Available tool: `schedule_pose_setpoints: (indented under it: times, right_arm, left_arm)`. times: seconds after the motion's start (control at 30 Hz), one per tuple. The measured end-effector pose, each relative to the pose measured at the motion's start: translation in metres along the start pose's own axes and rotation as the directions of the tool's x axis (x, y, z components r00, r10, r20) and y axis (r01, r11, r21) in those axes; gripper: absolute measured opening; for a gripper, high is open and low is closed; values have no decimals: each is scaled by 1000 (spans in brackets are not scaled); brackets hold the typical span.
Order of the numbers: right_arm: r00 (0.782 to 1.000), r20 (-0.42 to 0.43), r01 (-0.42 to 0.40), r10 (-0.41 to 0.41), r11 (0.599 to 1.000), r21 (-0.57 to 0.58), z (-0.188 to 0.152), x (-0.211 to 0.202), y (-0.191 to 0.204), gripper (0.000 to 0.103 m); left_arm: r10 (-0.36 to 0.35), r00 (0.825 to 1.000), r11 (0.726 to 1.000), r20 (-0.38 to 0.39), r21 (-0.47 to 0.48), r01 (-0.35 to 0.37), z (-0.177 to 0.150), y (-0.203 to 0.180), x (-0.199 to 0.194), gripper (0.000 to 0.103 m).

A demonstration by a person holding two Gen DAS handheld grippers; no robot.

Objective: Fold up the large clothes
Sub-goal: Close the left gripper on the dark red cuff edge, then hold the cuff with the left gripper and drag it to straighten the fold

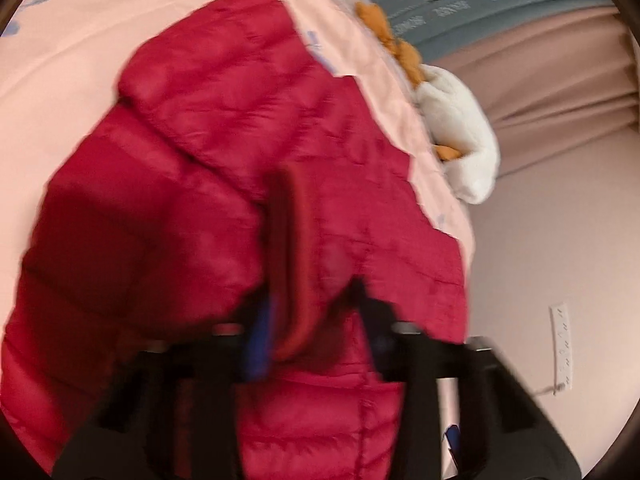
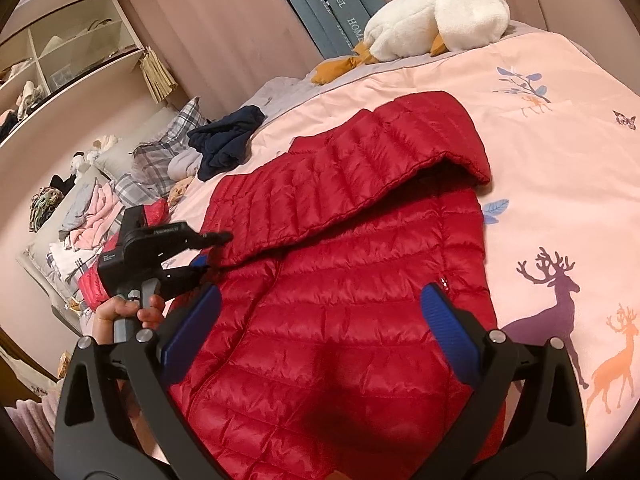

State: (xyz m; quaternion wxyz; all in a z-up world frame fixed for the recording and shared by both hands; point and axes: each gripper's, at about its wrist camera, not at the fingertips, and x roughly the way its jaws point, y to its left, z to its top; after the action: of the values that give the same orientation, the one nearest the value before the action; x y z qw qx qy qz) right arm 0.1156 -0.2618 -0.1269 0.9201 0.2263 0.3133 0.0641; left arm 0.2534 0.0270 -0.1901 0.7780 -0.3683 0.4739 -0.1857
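Note:
A red quilted puffer jacket (image 2: 360, 280) lies spread on the pink deer-print duvet (image 2: 560, 168), its hood or upper flap folded across it. In the blurred left wrist view the jacket (image 1: 240, 120) fills the frame. A raised fold of its edge stands between the fingers of my left gripper (image 1: 312, 300), which is shut on it. The right wrist view shows that left gripper (image 2: 212, 248) at the jacket's left edge, held by a hand (image 2: 132, 316). My right gripper (image 2: 320, 336) hovers over the jacket's lower body, open, its blue pads (image 2: 448, 340) wide apart with nothing pinched.
A white plush goose (image 2: 436, 20) lies at the head of the bed by blue cushions (image 2: 332, 0). A navy garment (image 2: 228, 140) and a heap of clothes (image 2: 92, 220) sit to the left, below open shelves (image 2: 60, 52). The bed's edge (image 1: 460, 220) drops off on the right in the left wrist view.

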Motion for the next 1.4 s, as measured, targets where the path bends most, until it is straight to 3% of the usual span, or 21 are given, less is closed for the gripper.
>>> schedule_pose_setpoints:
  times: [0.1, 0.37, 0.6, 0.8, 0.83, 0.9, 0.97, 1.17, 1.23, 1.27, 1.3, 1.33, 1.4]
  right_arm:
    - [1000, -3, 3, -3, 1000, 9, 0, 1, -1, 101]
    - [1000, 2, 9, -9, 1000, 7, 2, -2, 1, 101]
    - [1000, 3, 21, -21, 1000, 17, 1, -4, -3, 101]
    - [1000, -5, 23, -23, 999, 22, 3, 1, -5, 101]
    - [1000, -9, 24, -24, 999, 22, 3, 3, -5, 101]
    - [999, -18, 28, -27, 999, 25, 2, 6, -6, 101]
    - [999, -24, 24, -24, 999, 21, 1, 8, -5, 101]
    - [999, -32, 38, -38, 999, 12, -2, 11, -5, 101]
    - [999, -35, 39, -39, 999, 23, -3, 12, -6, 101]
    - [999, -34, 40, -39, 999, 24, -3, 12, -7, 101]
    - [999, -34, 42, -41, 999, 23, -4, 12, -7, 101]
    - [998, -34, 44, -43, 999, 21, -4, 12, -7, 101]
    - [998, -34, 47, -47, 999, 18, -4, 11, -6, 101]
  left_arm:
    - [22, 999, 1000, 35, 12, -22, 2, 0, -5, 18]
    - [46, 989, 981, 138, 181, -71, 16, -41, -32, 17]
    - [89, 962, 943, 259, 290, -165, 50, -70, -56, 11]
    - [98, 986, 945, 133, 297, -134, 58, -59, -38, 15]
    - [110, 987, 948, 117, 285, -139, 54, -52, -35, 21]
    - [108, 991, 957, 84, 261, -126, 47, -39, -30, 46]
    - [100, 994, 970, 54, 216, -109, 43, -24, -26, 52]
    - [20, 997, 990, -79, 144, -8, 35, 3, 1, 52]
    - [4, 996, 990, -88, 142, 8, 34, 4, 6, 52]
    - [-3, 996, 990, -85, 140, 15, 34, 3, 8, 47]
    - [-6, 997, 990, -72, 137, 15, 34, 3, 9, 32]
    - [-8, 998, 991, -68, 136, 17, 34, 2, 9, 23]
    - [-19, 999, 990, -50, 141, 26, 34, -1, 8, 13]
